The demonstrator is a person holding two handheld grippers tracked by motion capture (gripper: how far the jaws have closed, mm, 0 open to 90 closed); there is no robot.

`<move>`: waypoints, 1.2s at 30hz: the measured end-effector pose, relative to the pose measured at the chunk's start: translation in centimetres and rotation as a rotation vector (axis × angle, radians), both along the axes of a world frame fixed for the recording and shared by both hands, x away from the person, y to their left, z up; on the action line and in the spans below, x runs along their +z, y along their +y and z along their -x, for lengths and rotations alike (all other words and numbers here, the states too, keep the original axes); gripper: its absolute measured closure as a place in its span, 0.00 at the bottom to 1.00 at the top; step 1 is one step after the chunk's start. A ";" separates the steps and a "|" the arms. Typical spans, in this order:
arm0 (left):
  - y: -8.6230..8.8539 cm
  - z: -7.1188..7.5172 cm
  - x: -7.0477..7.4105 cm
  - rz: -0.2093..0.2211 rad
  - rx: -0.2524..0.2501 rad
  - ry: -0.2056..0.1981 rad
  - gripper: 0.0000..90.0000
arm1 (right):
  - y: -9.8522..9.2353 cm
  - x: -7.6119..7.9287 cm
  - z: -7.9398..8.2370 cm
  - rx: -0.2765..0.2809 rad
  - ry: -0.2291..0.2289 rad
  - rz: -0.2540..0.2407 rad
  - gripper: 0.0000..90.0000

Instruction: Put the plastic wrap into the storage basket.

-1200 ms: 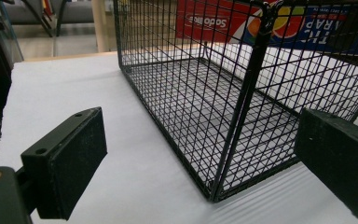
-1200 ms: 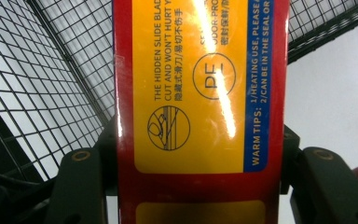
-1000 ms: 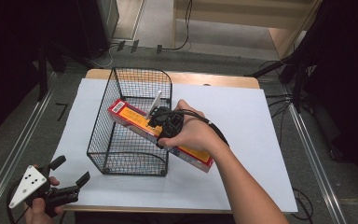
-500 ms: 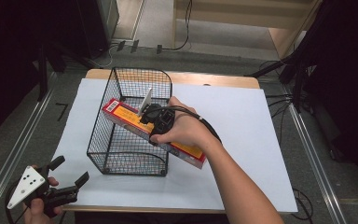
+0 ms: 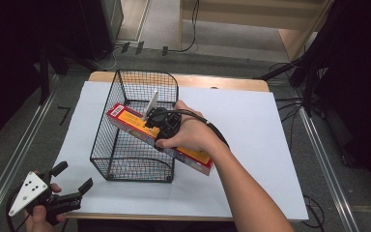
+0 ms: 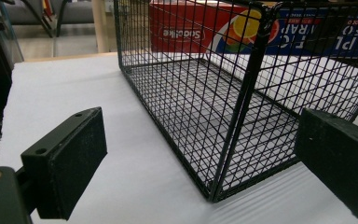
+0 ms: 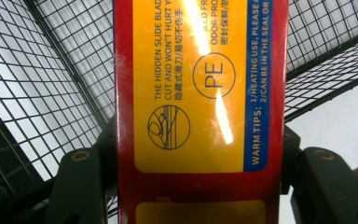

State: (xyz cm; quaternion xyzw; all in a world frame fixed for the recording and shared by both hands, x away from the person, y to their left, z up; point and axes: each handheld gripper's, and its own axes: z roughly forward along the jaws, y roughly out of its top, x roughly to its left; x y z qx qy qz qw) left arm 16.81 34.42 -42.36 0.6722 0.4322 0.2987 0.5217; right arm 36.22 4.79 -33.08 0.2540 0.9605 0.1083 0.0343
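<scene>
My right gripper (image 5: 160,129) is shut on a long red and yellow plastic-wrap box (image 5: 192,155), its jaws clamping the box's two long sides. The box lies slanted across the right rim of a black wire basket (image 5: 130,165): the barcode end is over the basket, the other end sticks out to the right. In the right gripper view the box (image 7: 200,102) runs up between the jaws of the right gripper (image 7: 200,183), with basket mesh (image 7: 51,93) behind. My left gripper (image 5: 73,176) stands open near the table's front left corner, and in its own view the left gripper (image 6: 203,140) faces the basket's near corner (image 6: 242,116).
A white sheet (image 5: 251,145) covers the wooden table (image 5: 222,83); bare sheet lies to the right of the basket and in front of it. Seen through the mesh, the box (image 6: 186,32) hangs well above the basket floor. Metal rails and cables run along the floor on both sides.
The right hand has shifted the box a little to the left and away, so its barcode end is farther over the basket. The left gripper has stayed put.
</scene>
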 end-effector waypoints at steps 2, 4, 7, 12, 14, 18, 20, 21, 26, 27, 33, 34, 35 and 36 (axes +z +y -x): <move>0.0 0.0 0.0 0.000 0.000 0.001 0.03 | 0.0 0.0 0.0 0.000 0.002 0.001 0.47; 0.1 0.0 0.0 0.000 0.001 0.004 0.03 | 0.0 0.1 -0.1 -0.001 0.000 0.005 0.47; 0.1 0.0 0.0 0.003 0.000 0.003 0.03 | -0.1 0.1 -0.3 -0.003 -0.003 0.013 0.47; 0.1 0.0 0.0 0.004 0.000 0.003 0.03 | -0.1 0.1 -0.2 -0.002 -0.001 0.024 0.47; 0.1 0.0 0.0 0.001 -0.001 0.003 0.03 | 0.0 0.0 -0.2 -0.001 0.002 0.019 0.46; 0.1 0.0 0.0 0.002 0.001 0.003 0.03 | 0.0 0.5 -0.2 -0.057 -0.015 -0.031 0.29; 0.1 0.0 0.0 0.002 0.002 0.004 0.03 | -0.5 1.4 -0.5 -0.086 0.020 -0.097 0.26; 0.1 0.0 0.0 0.001 0.002 0.003 0.03 | -0.5 1.4 -0.5 -0.086 0.020 -0.097 0.26; 0.1 0.0 0.0 0.005 0.003 0.003 0.03 | -1.4 3.4 -0.2 -0.095 0.028 -0.161 0.28; 0.1 0.0 -0.1 0.005 0.003 0.003 0.03 | -1.6 3.6 -0.1 -0.103 0.023 -0.159 0.28; 0.0 -0.1 -0.1 -0.007 0.000 0.005 0.03 | -3.8 4.1 0.1 -0.140 -0.003 -0.172 0.29; -0.1 -0.1 -0.1 -0.007 0.000 0.004 0.03 | -4.5 3.9 0.1 -0.148 -0.012 -0.173 0.29; -0.1 -0.1 -0.1 -0.005 0.001 0.004 0.03 | -4.5 3.9 0.1 -0.148 -0.012 -0.173 0.29; -0.2 -0.1 -0.1 -0.007 0.001 0.005 0.03 | -4.8 3.9 0.1 -0.153 -0.015 -0.175 0.29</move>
